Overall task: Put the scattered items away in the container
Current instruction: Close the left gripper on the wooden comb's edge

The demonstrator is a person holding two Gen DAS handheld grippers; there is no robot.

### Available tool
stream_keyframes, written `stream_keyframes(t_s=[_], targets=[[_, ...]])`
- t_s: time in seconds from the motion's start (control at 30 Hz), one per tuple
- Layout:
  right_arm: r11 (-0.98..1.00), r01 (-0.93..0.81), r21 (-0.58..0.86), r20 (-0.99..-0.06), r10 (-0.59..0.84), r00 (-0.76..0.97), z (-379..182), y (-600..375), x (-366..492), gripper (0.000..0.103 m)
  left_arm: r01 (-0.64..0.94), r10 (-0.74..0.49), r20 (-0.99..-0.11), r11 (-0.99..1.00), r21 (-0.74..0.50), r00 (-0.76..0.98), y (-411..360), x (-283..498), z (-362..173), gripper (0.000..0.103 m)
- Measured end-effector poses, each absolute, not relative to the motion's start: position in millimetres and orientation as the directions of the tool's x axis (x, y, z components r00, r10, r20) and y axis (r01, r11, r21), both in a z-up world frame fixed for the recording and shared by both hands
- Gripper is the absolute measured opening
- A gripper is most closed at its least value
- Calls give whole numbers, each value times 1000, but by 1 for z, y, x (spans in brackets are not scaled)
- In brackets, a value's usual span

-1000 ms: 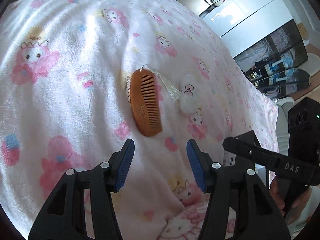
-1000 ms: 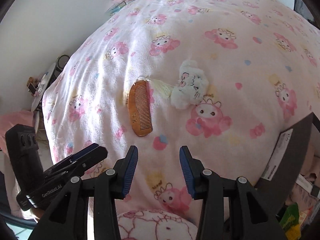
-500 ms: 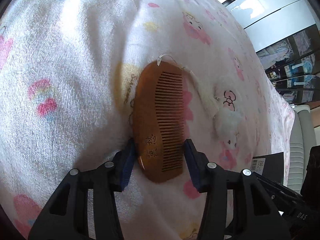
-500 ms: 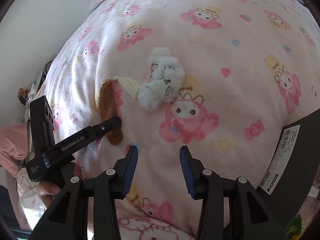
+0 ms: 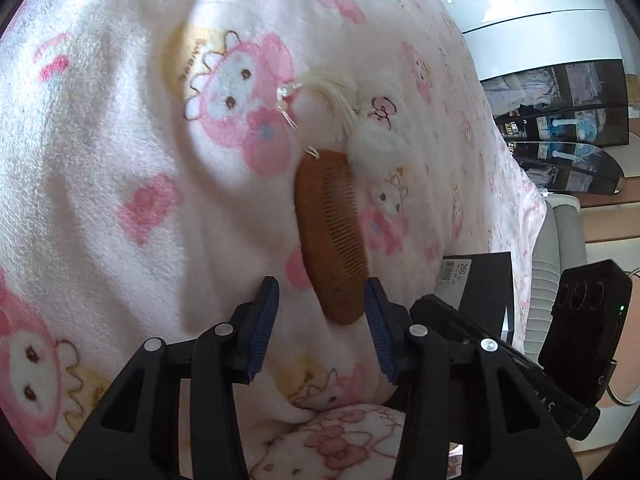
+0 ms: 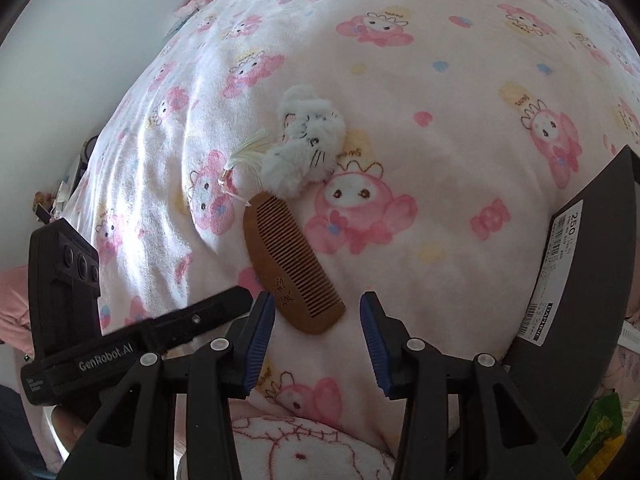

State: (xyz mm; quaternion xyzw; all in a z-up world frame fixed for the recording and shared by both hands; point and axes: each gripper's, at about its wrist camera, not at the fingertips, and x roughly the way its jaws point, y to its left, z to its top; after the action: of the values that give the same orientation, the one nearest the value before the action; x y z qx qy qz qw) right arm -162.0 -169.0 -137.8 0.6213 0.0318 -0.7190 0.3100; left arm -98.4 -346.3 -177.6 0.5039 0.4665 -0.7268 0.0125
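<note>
Two loose items: a wooden comb (image 6: 292, 262) and a small white plush toy (image 6: 306, 146) lie on a pink cartoon-print blanket (image 6: 460, 92) spread over a bed.
Comb: flat on the blanket, its far end touching the toy, with a pale tassel (image 6: 246, 152) trailing beyond that end.
Left tongs (image 5: 320, 312): released, fingers spread wide, with the near end of the comb lying between the tips; the right finger sits just beside the comb's edge. This looks like the line-up for a pinch across the comb's width, not yet closed.
Right tongs (image 6: 316, 320): also released and holding nothing, hovering low just short of the comb's near end, probably waiting its turn for the toy.
Container: a dark box (image 6: 580, 280) with a white barcode label sits at the blanket's edge on the right, near both items; its inside is not visible.
Progress: judged early, as both items are outside the box.
Risk: the soft blanket may bunch up between the fingers.
</note>
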Motion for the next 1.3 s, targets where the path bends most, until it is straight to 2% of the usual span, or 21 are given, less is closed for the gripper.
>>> stream_keyframes(t_s=[0.1, 0.2, 0.33, 0.4, 0.43, 0.47, 0.5, 0.57, 0.67, 0.8, 0.87, 0.93, 1.0, 1.1, 1.2, 1.23, 1.3], targets=[[-832, 408, 376, -910, -415, -7, -155, -163, -167, 40, 483, 434, -756, -586, -650, -490, -363, -111, -186, 39], [-853, 315, 416, -904, -425, 42, -173, -155, -172, 40, 468, 364, -781, -645, -604, -507, -371, -129, -178, 39], [-842, 331, 426, -903, -420, 93, -181, -159, -166, 41, 467, 317, -812, -692, -551, -490, -381, -157, -180, 40], [-830, 350, 435, -899, -426, 107, -185, -166, -163, 46, 458, 305, -831, -721, -520, -465, -378, -168, -187, 38], [-825, 339, 453, -890, -438, 123, -190, -169, -163, 46, 456, 286, -849, -743, -489, -445, -375, -171, -189, 26], [-828, 318, 462, -887, -439, 145, -197, -170, -162, 46, 454, 275, -858, -755, -472, -435, -372, -170, -190, 21], [-832, 306, 463, -886, -436, 156, -200, -170, -162, 46, 442, 291, -852, -755, -484, -436, -368, -169, -190, 17], [-824, 289, 487, -872, -478, 109, -193, -162, -164, 46, 433, 313, -844, -750, -501, -435, -362, -163, -190, 15], [-840, 294, 457, -884, -464, 47, -179, -157, -165, 46, 428, 310, -849, -757, -493, -429, -352, -150, -186, 15], [-865, 289, 411, -882, -457, -111, -151, -143, -173, 46, 372, 416, -809, -734, -568, -415, -340, -131, -180, 14], [-879, 256, 403, -879, -450, -160, -144, -136, -178, 46, 386, 366, -830, -756, -529, -422, -340, -128, -174, 16], [-896, 254, 365, -899, -410, -155, -146, -138, -181, 46, 444, 244, -875, -786, -431, -418, -349, -129, -171, 33], [-903, 247, 352, -915, -387, -115, -158, -136, -182, 46, 453, 210, -879, -792, -410, -428, -352, -136, -172, 36], [-900, 245, 360, -924, -381, -44, -175, -143, -177, 47, 404, 227, -864, -811, -423, -449, -352, -149, -177, 39], [-896, 222, 384, -920, -390, 18, -195, -148, -178, 47, 391, 265, -864, -808, -442, -428, -349, -160, -186, 36], [-894, 207, 397, -915, -403, 15, -195, -146, -179, 47, 402, 283, -868, -797, -450, -409, -348, -157, -188, 31], [-881, 198, 430, -895, -444, -34, -184, -138, -179, 47, 393, 365, -846, -765, -510, -388, -343, -147, -182, 30]])
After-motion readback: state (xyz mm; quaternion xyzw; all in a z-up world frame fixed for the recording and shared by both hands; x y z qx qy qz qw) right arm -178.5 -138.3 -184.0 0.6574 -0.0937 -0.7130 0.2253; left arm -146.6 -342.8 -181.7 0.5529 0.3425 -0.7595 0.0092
